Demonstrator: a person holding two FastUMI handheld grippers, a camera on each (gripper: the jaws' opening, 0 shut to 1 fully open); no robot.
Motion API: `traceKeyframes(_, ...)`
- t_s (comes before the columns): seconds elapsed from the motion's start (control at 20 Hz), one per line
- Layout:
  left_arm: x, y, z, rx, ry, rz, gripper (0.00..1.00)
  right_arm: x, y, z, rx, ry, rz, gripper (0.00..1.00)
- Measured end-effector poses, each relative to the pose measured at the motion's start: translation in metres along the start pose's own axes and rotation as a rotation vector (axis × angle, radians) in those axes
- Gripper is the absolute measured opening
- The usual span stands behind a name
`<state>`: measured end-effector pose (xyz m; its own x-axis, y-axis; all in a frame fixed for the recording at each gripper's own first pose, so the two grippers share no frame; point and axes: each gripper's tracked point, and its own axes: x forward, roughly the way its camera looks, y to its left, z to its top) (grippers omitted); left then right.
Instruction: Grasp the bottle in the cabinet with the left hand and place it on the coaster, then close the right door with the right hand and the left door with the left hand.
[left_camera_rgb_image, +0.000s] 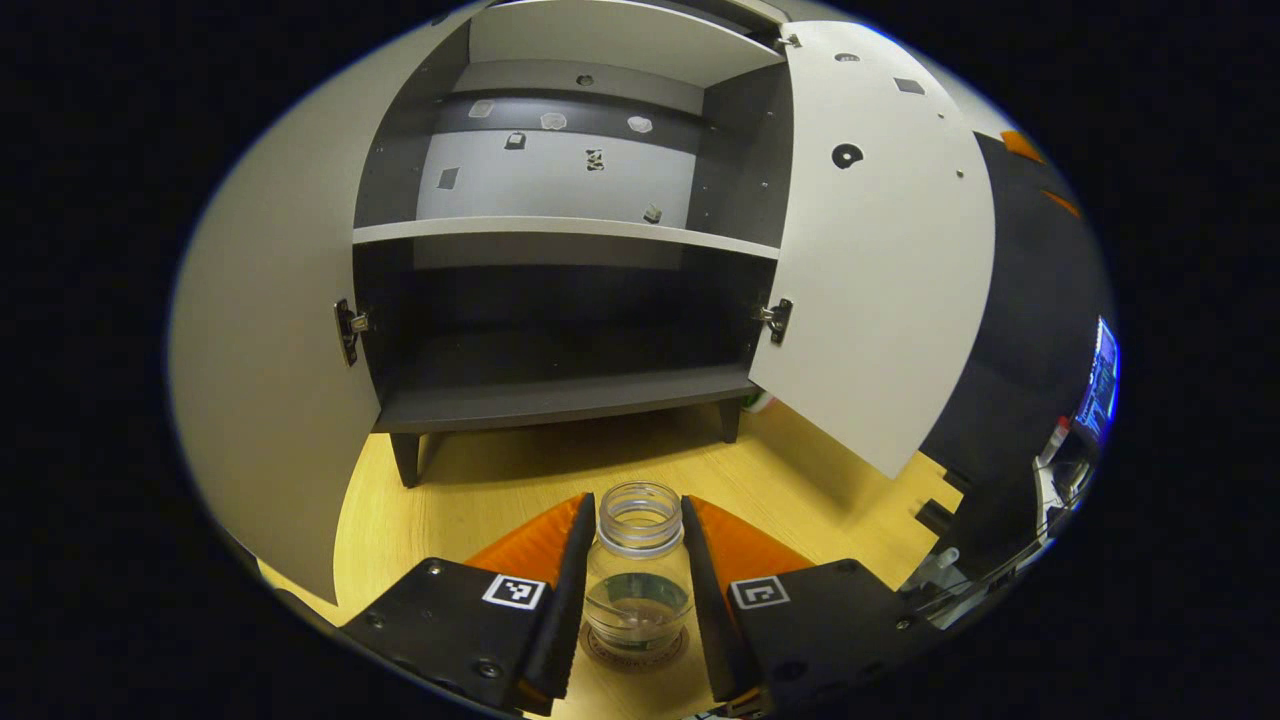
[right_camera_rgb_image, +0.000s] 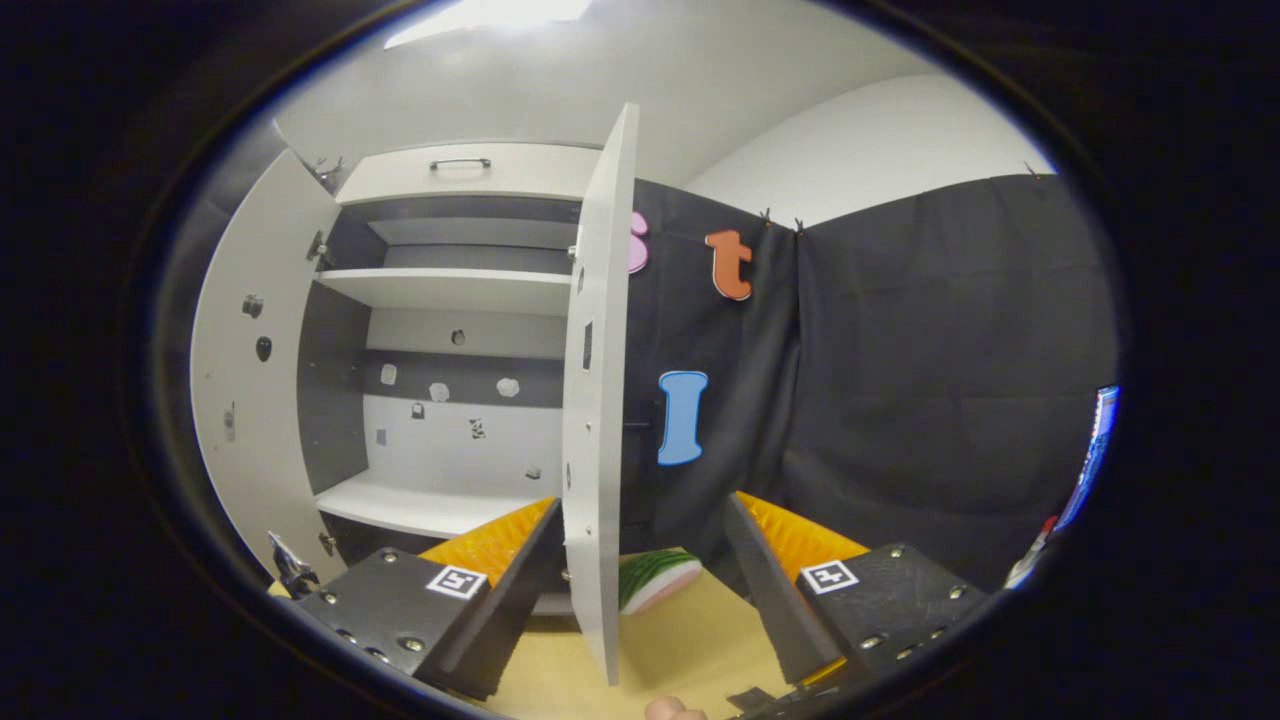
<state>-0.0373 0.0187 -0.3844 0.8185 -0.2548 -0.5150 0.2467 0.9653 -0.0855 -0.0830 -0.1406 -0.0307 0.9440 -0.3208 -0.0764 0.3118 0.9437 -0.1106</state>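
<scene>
In the left gripper view, at six o'clock, the left gripper (left_camera_rgb_image: 636, 580) has its fingers on either side of a clear, lidless bottle (left_camera_rgb_image: 638, 575), close against it; whether they press it cannot be told. The bottle stands upright on a round brown coaster (left_camera_rgb_image: 634, 648) on the wooden desk (left_camera_rgb_image: 480, 490). At twelve o'clock the cabinet (left_camera_rgb_image: 560, 240) stands with left door (left_camera_rgb_image: 270, 380) and right door (left_camera_rgb_image: 880, 270) both swung wide. In the right gripper view, the right gripper (right_camera_rgb_image: 640, 585) has its fingers spread, the right door's edge (right_camera_rgb_image: 598, 420) between them, touching neither.
</scene>
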Motion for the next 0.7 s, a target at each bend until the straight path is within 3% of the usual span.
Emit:
traceKeyframes(0.5,-0.020,-0.006,-0.010,-0.001,0.038,0.002,0.53,0.003,-0.009,-0.004,0.037,0.019,-0.032,0.99)
traceKeyframes(0.7,-0.020,-0.003,-0.010,-0.027,0.039,0.014,0.59,0.002,-0.013,-0.008,0.045,0.033,-0.051,0.99)
